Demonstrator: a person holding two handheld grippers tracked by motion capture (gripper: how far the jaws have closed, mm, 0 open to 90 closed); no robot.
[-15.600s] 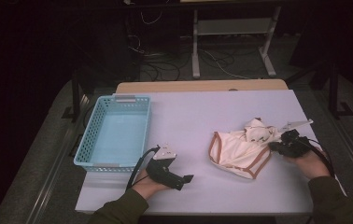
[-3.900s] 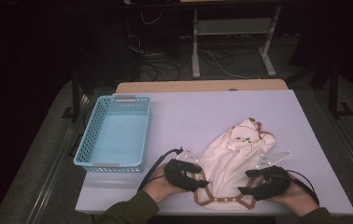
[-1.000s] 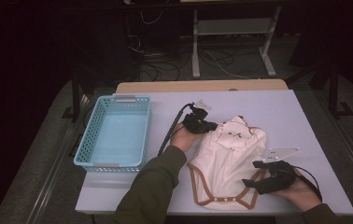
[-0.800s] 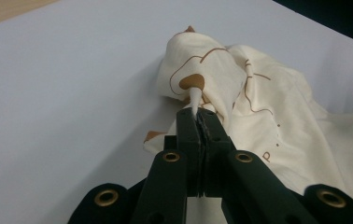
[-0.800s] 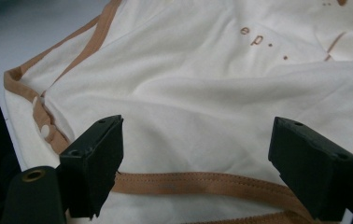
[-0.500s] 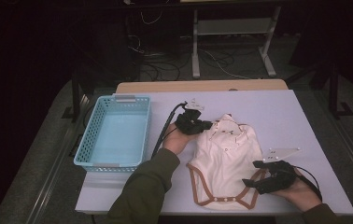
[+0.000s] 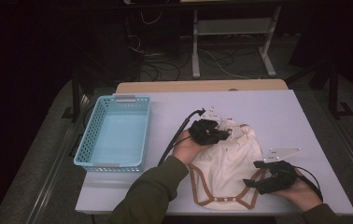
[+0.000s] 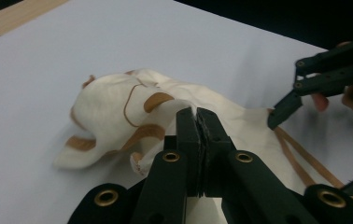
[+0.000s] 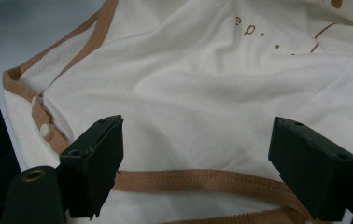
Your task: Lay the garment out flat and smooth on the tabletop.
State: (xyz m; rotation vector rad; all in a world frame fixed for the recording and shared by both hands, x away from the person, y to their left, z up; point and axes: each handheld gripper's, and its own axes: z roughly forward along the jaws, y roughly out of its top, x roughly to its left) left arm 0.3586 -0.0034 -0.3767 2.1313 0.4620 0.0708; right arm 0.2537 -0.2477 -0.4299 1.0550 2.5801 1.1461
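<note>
Lying on the white table [image 7: 300,116], just right of the blue basket [image 7: 115,132], a cream baby bodysuit [image 7: 228,168] with brown trim is spread with its snap end toward the person, likely being flattened or folded. Left gripper [image 7: 212,133] sits at the bodysuit's far end, farther from the basket's near edge, jaws pinched tight on a fold of cloth [image 8: 184,109], lifting it to fold over, probably. Right gripper [image 7: 257,183] at the bodysuit's near right edge, jaws wide apart over the brown hem [image 9: 198,179], gripping nothing, seemingly steadying that side.
</note>
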